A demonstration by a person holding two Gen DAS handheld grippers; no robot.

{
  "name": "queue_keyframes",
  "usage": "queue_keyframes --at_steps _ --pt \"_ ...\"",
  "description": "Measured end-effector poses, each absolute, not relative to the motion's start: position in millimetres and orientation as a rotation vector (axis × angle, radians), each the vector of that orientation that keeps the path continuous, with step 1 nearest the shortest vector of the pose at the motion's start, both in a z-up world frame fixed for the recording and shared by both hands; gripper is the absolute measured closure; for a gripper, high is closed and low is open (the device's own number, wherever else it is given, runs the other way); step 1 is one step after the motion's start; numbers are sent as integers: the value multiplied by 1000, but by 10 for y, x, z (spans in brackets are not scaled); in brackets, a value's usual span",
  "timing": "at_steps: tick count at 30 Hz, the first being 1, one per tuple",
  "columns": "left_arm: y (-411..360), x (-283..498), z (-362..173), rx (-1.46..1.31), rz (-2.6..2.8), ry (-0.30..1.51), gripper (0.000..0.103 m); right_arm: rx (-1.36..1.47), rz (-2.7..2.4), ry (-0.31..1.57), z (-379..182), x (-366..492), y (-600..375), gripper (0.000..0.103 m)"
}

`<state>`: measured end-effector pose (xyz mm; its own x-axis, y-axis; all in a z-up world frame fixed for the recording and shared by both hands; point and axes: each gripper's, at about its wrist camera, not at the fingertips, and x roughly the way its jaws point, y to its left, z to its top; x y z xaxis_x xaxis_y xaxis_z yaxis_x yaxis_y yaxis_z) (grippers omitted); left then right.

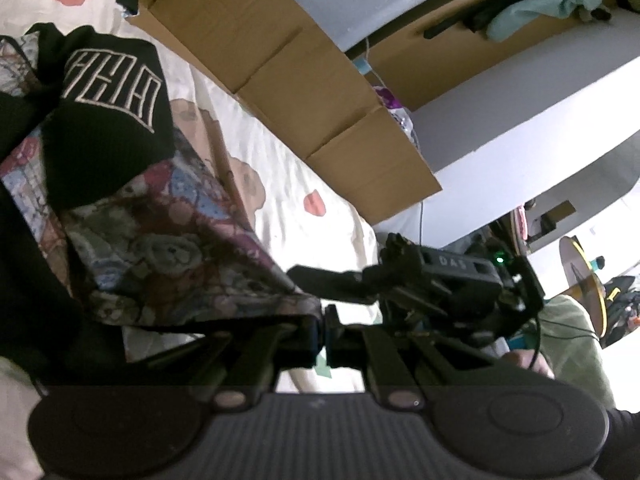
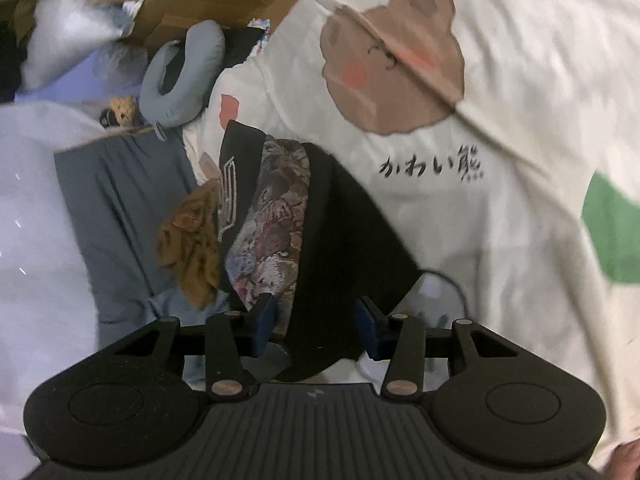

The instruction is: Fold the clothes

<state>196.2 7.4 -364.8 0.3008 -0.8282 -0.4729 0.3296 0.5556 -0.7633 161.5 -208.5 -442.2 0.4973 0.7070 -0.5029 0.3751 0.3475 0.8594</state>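
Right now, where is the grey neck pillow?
In the right wrist view the neck pillow lies upper left, at the edge of the bear-print blanket, just above the black garment and beside cardboard boxes.

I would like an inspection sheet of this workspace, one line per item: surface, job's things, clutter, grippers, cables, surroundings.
Surface: bed sheet, cream with a bear print, wrinkled.
Job's things: black garment with patterned panel, lifted off the sheet.
Clutter: brown fuzzy cloth, grey neck pillow, grey cloth.
Grippers: left gripper shut on the garment's hem; right gripper open, garment between its fingers, not pinched.
Cables: thin black cable on the sheet near the right gripper.
Surroundings: cardboard boxes along the bed, teal cloth on one.
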Motion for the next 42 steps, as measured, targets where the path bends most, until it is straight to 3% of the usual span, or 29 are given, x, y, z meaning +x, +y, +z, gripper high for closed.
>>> queue_keyframes --at_steps 4,6,8,9,12,14,18,27,31,32,35,42 --pt "32 1951 -3647 -599 -848 989 100 1314 317 1101 -4466 1644 -2019 69" --pt "12 1938 -3657 -596 -855 995 100 1322 330 1095 -4472 1661 -2007 82" --pt "1 1925 -3661 -592 -867 999 100 1297 324 1087 -4444 1667 -2016 88" --pt "-11 1922 -3660 -588 -875 999 100 1282 318 1080 -4425 1664 -2033 96" --pt "-50 1925 -3653 -561 -902 1016 99 1259 297 1054 -4398 1635 -2122 100" --pt "-63 1922 -3646 -535 -914 1028 98 1230 277 1038 -4373 1611 -2190 101" --pt "16 1949 -3638 -488 -869 1035 84 1156 222 1026 -4325 1587 -2352 101" --pt "447 2078 -3640 -432 -656 1019 69 1009 90 1002 -4237 1439 -2698 101" --pt "677 2141 -3614 -415 -553 998 67 962 24 978 -4175 1365 -2885 101" --pt "741 2153 -3605 -417 -530 994 64 952 7 973 -4161 1349 -2928 101" --pt "928 2214 -3538 -411 -449 953 41 920 -34 961 -4118 1295 -3047 102" --pt "1179 2487 -3377 -338 -328 863 30 876 -111 942 -4042 1151 -3268 102"
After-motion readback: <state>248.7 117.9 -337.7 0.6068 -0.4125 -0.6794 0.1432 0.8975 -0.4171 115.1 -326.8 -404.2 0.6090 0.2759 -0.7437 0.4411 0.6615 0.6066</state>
